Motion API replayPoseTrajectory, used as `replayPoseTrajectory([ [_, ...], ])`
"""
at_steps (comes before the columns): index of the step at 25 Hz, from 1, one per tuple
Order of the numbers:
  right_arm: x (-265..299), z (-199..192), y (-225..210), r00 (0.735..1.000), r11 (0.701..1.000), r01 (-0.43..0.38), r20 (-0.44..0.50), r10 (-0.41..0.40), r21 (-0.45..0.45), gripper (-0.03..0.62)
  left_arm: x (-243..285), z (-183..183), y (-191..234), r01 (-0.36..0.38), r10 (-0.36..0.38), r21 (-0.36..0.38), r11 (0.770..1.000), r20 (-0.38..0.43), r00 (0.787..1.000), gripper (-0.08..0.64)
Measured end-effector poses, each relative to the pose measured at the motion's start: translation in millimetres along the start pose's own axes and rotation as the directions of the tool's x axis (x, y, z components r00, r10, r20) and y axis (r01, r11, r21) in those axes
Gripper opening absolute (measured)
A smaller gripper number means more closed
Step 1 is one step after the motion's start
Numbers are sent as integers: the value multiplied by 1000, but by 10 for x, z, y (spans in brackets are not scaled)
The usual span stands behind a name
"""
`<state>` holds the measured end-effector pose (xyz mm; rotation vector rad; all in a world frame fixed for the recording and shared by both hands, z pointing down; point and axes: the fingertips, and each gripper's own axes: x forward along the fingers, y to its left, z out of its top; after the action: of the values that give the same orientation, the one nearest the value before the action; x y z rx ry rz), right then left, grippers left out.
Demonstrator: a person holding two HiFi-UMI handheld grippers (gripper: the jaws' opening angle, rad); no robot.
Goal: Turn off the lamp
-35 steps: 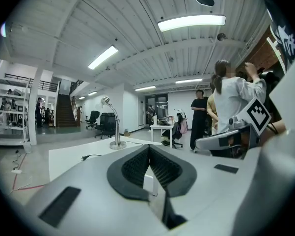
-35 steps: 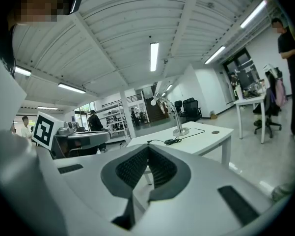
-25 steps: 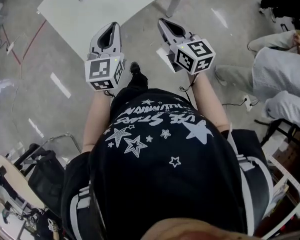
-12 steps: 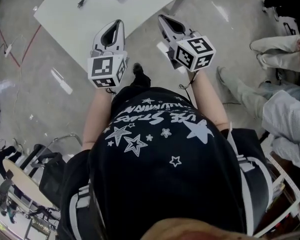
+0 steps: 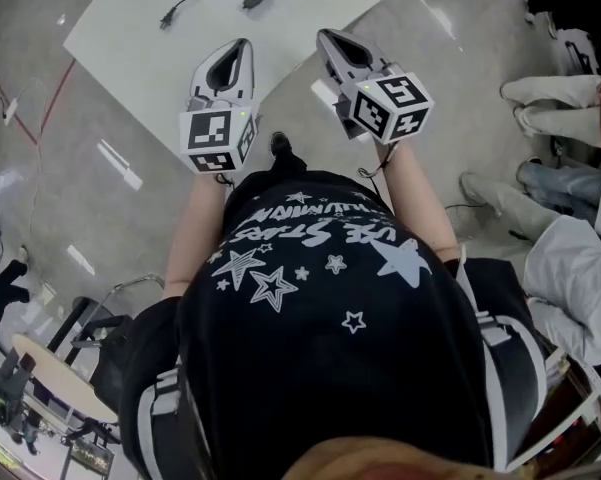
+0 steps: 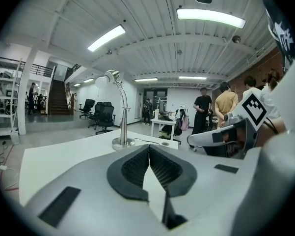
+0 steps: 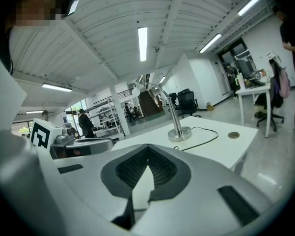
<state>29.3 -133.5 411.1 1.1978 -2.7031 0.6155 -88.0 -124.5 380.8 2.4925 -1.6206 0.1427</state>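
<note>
Left fingers point(image 6: 136, 167) and right fingers point(image 7: 162, 167) are both clenched tight with nothing in them. I'd say I'm only at the approach step, no contact with anything yet. The lamp point(image 6: 121, 113) stands far off on the counter point(image 7: 221, 151), well beyond my tips. Its head looks lit, and a cord point(image 7: 206, 134) trails off the base. Next I need to close in and find the switch. I can't spot it from here, might be on that cord.

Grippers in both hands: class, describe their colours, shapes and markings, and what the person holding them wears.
Both the left gripper and right gripper are light grey, tapered shells with dark ribbed pads. Each carries a white cube printed with black square markers. The person wears a black short-sleeved T-shirt with white stars.
</note>
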Motion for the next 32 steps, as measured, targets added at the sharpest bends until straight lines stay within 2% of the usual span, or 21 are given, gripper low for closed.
replayPoseTrajectory([
  [5, 193, 207, -56, 1000, 1000, 8, 13, -8, -20, 5, 223, 94, 134, 19, -20, 10, 1000, 11, 1000, 11],
  [10, 357, 116, 122, 1000, 999, 16, -4, -16, -28, 5, 165, -6, 340, 42, -42, 2, 999, 0, 999, 11],
  [15, 355, 157, 42, 1000, 999, 10, -8, -10, -39, 6, 206, -65, 306, 45, -45, 13, 999, -19, 999, 12],
  [20, 534, 243, -120, 999, 998, -47, -25, 46, -46, 6, 411, -145, 260, 48, -45, 42, 998, -64, 997, 12],
  [25, 847, 359, -209, 991, 991, -120, -59, 117, -64, 6, 599, -223, 391, 11, -7, 41, 999, -98, 995, 12],
  [29, 1069, 450, -344, 987, 988, -146, -76, 142, -53, 5, 717, -274, 493, -27, 37, 87, 996, -113, 993, 14],
  [32, 1201, 430, -403, 981, 984, -170, -102, 164, -58, 5, 807, -444, 527, -24, 38, 91, 996, -165, 986, 14],
])
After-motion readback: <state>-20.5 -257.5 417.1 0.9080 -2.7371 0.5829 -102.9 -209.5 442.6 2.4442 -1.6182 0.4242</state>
